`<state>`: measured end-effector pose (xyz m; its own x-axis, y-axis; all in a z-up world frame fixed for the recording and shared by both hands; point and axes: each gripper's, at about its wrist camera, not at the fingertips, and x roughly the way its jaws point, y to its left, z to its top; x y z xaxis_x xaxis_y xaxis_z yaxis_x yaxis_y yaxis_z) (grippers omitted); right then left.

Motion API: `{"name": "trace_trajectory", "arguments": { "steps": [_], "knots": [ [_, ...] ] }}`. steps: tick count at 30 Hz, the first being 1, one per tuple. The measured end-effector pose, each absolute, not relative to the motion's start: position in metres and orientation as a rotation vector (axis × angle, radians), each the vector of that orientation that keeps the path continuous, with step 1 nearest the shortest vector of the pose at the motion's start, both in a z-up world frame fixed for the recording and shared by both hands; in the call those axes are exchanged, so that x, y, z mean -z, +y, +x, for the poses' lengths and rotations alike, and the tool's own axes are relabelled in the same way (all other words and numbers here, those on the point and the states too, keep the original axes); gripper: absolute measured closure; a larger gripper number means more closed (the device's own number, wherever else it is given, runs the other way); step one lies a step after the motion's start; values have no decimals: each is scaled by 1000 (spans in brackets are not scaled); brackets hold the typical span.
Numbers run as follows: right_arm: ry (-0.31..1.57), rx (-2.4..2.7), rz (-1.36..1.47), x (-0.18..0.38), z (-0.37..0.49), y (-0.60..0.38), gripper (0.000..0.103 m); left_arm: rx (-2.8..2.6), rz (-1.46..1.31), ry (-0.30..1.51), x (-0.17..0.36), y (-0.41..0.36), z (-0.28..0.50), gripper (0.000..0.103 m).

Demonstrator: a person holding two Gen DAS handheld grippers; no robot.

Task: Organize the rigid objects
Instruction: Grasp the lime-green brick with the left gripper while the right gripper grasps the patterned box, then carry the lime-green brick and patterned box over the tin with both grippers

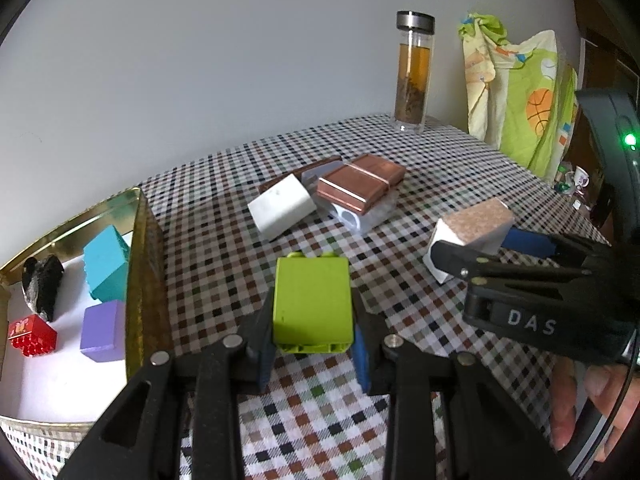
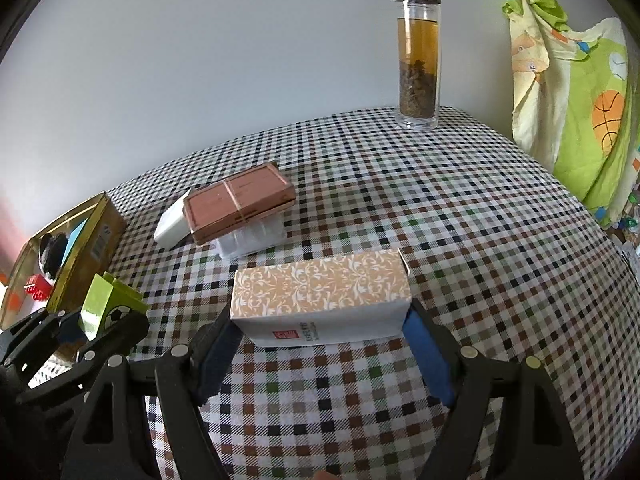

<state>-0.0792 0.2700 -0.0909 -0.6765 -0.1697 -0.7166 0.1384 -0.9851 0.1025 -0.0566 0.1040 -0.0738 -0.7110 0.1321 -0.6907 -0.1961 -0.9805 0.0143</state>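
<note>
My left gripper is shut on a lime green toy block, held just above the checked tablecloth; the same block shows at the left of the right wrist view, in that gripper. My right gripper is shut on a long box with a beige floral top, its blue pads pressing on the two ends. In the left wrist view this box sits at the right in the right gripper. A gold tin stands open at the left.
The tin holds a teal block, a purple block, a red studded block and a black lump. Mid-table lie a white box and a copper case on a clear piece. A glass tea bottle and green cloth stand behind.
</note>
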Motion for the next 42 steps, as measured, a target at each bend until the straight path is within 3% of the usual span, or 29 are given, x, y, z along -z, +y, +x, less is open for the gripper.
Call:
{"name": "trace_trajectory", "arguments": {
  "steps": [42],
  "knots": [
    [22, 2664, 1116, 88, -41, 237, 22, -2814, -1046, 29, 70, 63, -7, 73]
  ]
}}
